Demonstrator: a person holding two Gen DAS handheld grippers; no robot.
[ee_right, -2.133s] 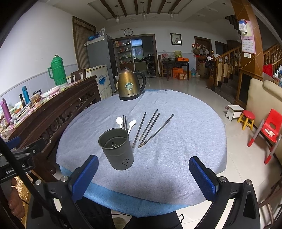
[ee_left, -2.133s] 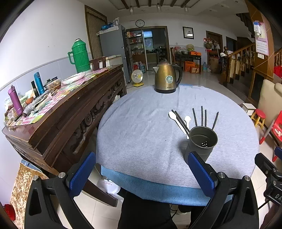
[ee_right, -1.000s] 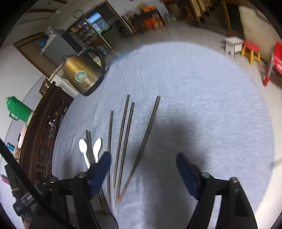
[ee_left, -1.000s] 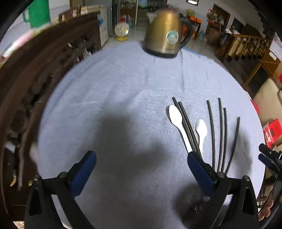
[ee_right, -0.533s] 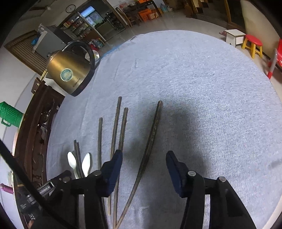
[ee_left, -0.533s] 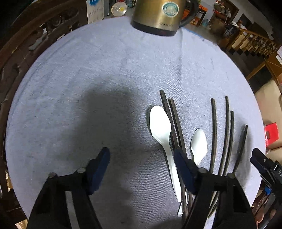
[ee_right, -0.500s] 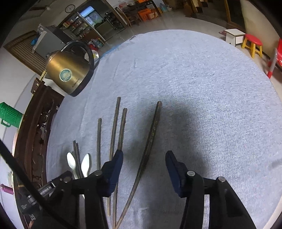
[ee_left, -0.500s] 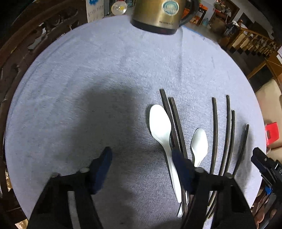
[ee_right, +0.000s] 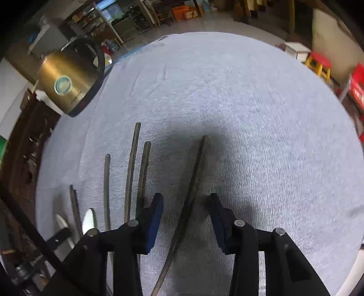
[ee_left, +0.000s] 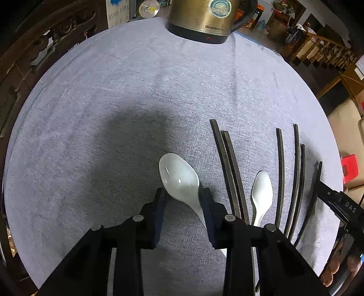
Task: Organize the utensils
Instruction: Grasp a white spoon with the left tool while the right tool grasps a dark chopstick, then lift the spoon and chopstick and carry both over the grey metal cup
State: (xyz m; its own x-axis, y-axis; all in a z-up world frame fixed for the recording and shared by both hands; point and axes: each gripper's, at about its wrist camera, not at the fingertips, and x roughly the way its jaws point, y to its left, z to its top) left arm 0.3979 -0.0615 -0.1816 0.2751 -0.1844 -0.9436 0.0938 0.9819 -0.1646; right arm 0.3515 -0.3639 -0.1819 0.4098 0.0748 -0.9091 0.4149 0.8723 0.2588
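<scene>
left gripper (ee_left: 183,197) closing, large white spoon (ee_left: 179,179) between jaws, contact unclear; right gripper (ee_right: 185,206) closing, unclenched, astride a chopstick (ee_right: 193,182); kettle (ee_left: 202,18) at table's far edge.

Black left gripper (ee_left: 183,195) and black right gripper (ee_right: 187,200), both angled steeply downward, blue-padded jaws just closing, partly apart.

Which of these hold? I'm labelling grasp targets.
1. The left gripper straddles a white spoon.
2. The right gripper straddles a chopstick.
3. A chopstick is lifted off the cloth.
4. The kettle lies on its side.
1. True: the left gripper has the larger white spoon between its fingers.
2. True: the right gripper has the lone chopstick between its fingers.
3. False: every chopstick lies on the cloth.
4. False: the kettle stands upright.
</scene>
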